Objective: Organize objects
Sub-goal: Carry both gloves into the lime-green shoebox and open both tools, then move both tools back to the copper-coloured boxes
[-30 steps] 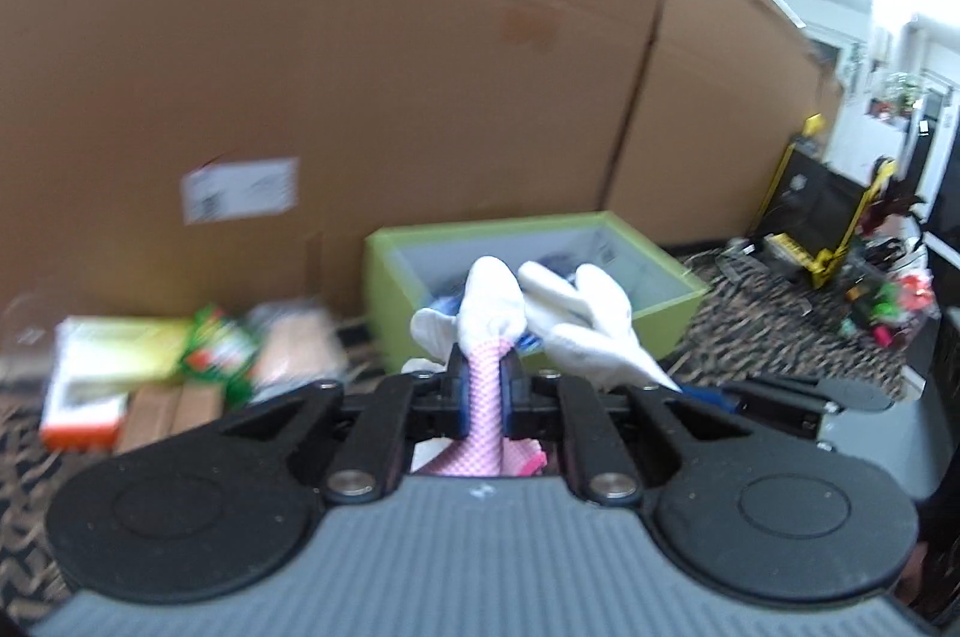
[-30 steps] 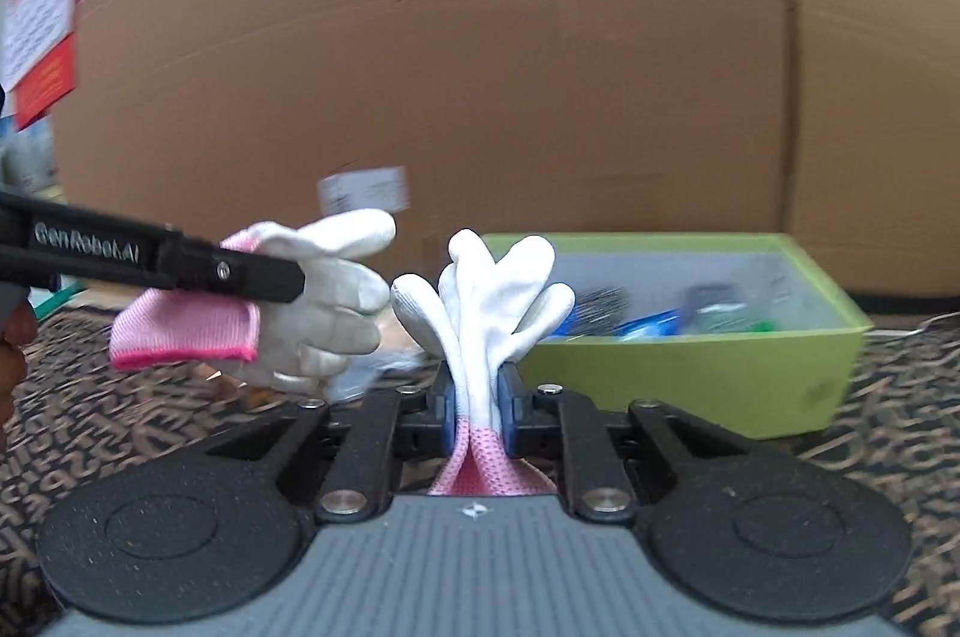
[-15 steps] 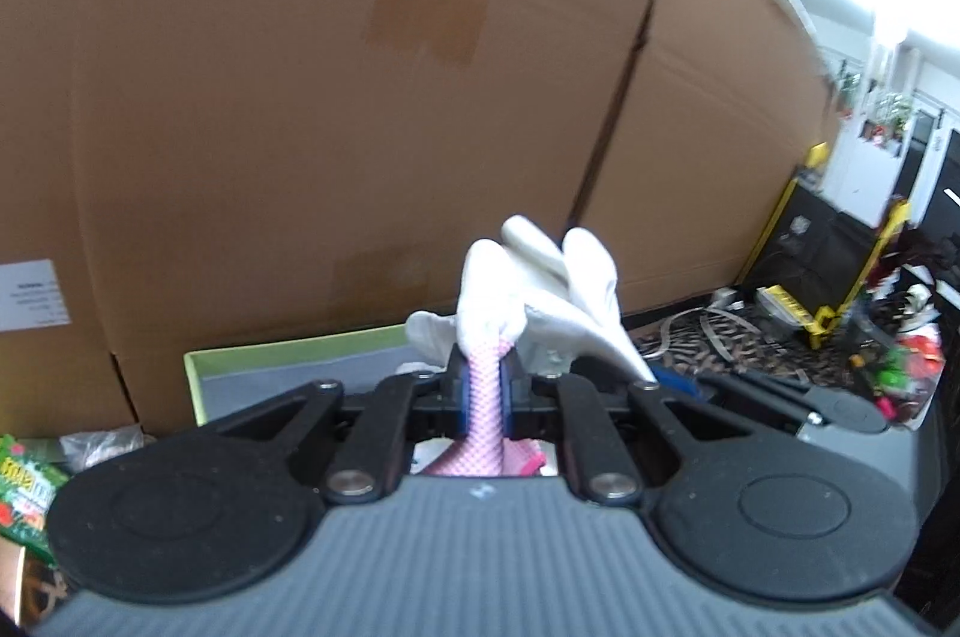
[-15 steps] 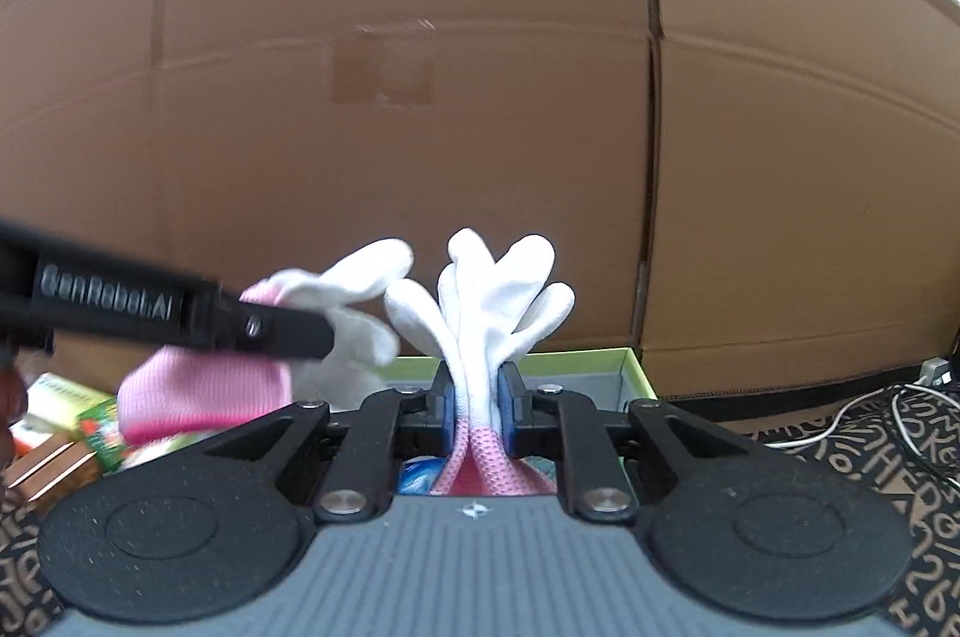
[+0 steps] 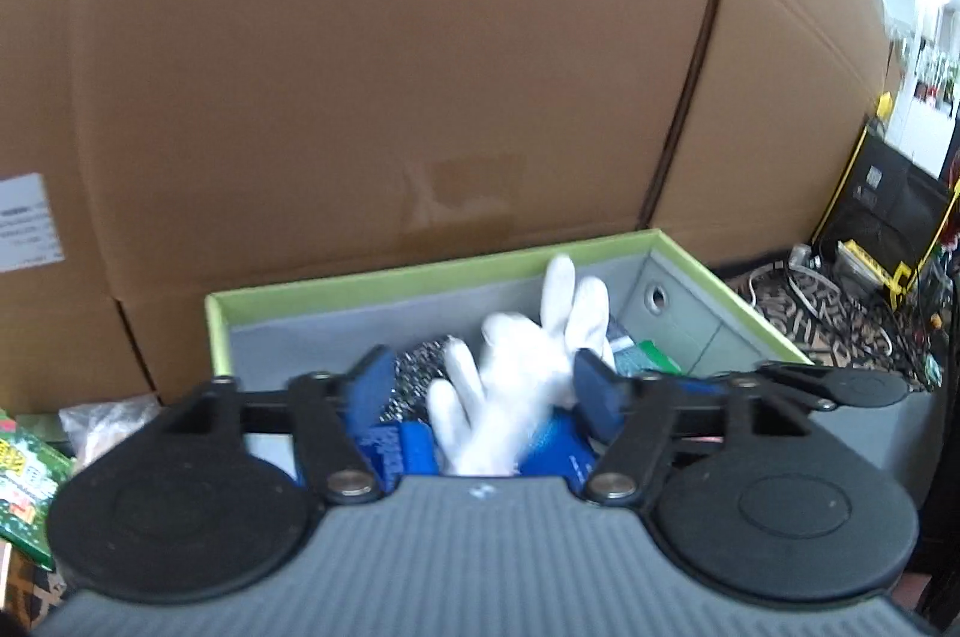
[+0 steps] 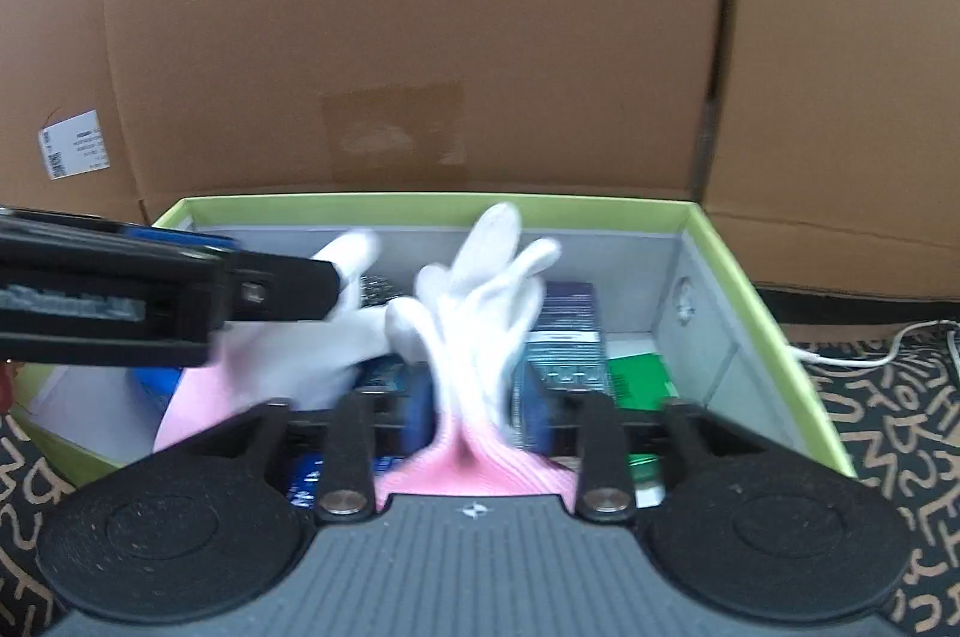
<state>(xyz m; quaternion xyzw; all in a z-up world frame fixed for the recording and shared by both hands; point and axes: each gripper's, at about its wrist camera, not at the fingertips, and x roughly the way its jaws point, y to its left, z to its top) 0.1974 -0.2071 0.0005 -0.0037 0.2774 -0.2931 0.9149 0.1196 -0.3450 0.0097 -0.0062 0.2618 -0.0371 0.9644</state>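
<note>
Both grippers, L (image 5: pixel 486 388) & R (image 6: pixel 474 412), spread wide, gripping nothing. Gloves (image 6: pixel 474 325) loose btwn fingers, over green box (image 6: pixel 774 319). Lift straight up, don't snag cuffs.

Brown cardboard wall (image 6: pixel 420 37) behind; patterned dark floor covering (image 6: pixel 888 397).

The left gripper (image 5: pixel 486 385) is held level, its two blue-padded fingers (image 5: pixel 369 385) spread wide apart with open space on both sides between them. The right gripper (image 6: pixel 477 409) also points forward and slightly down, its fingers (image 6: pixel 420 406) parted, though less widely than the left pair. From the right wrist view, the left gripper (image 6: pixel 282 289) reaches in from the left side, lying just ahead of the right one.
</note>
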